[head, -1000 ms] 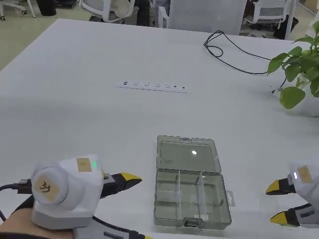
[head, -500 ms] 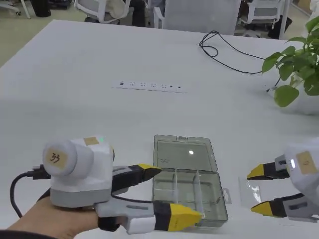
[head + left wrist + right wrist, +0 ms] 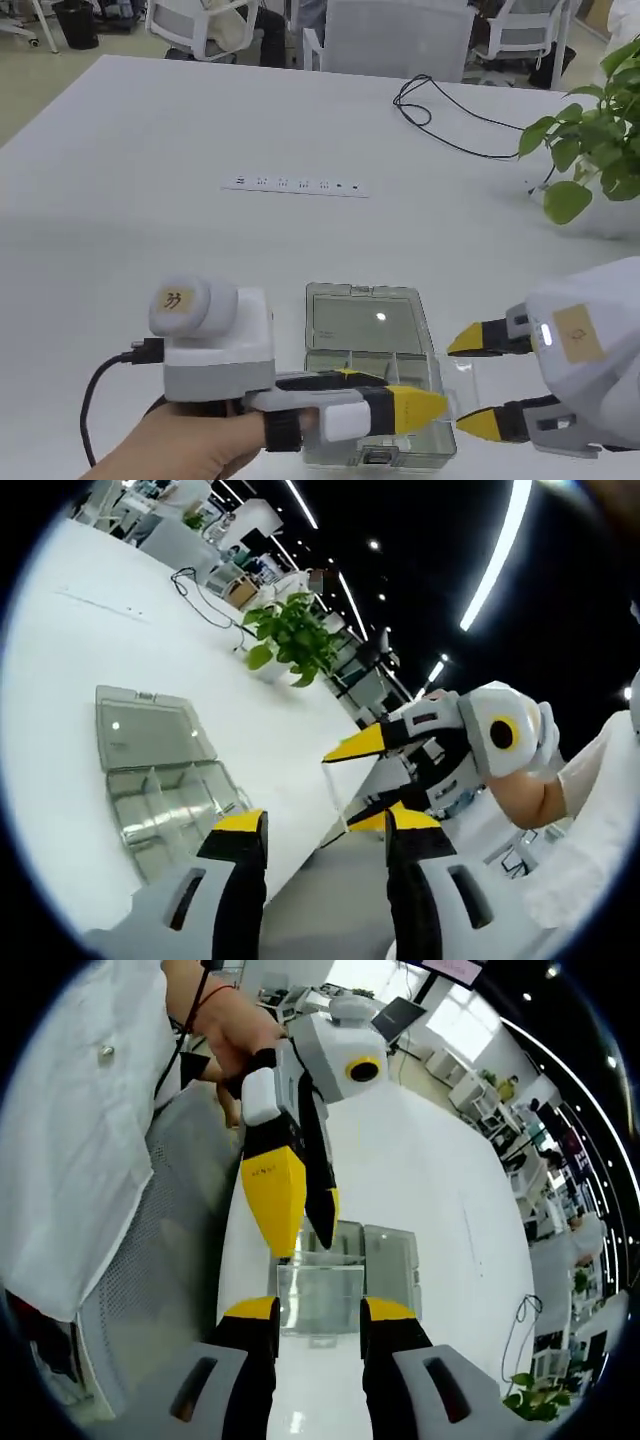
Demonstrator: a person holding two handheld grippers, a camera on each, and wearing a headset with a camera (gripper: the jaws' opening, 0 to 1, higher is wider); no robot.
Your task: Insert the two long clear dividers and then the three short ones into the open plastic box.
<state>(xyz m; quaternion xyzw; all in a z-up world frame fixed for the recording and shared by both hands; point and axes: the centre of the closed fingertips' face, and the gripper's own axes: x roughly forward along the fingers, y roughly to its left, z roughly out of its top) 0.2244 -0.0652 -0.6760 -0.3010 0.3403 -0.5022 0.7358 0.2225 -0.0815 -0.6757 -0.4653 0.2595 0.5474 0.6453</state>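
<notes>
The open clear plastic box [image 3: 362,322] lies on the white table, lid flat behind its base; it also appears in the left gripper view [image 3: 150,740] and the right gripper view [image 3: 392,1252]. Clear dividers [image 3: 172,802] stand inside the base. My left gripper [image 3: 400,392], held in a hand, is open and empty above the box's front part, pointing right. My right gripper [image 3: 462,386] faces it from the box's right side. A clear divider [image 3: 320,1300] spans the gap between its jaws, which are shut on its two ends. The left gripper [image 3: 302,1243] hangs just beyond this divider.
A white power strip [image 3: 295,184] lies mid-table. A black cable [image 3: 440,110] loops at the back right, beside a potted plant [image 3: 590,150]. Office chairs stand beyond the far edge. The near table edge runs just under both grippers.
My left gripper has come up and swung right, over the front of the box. My right gripper has moved left with the divider, up to the box's right side.
</notes>
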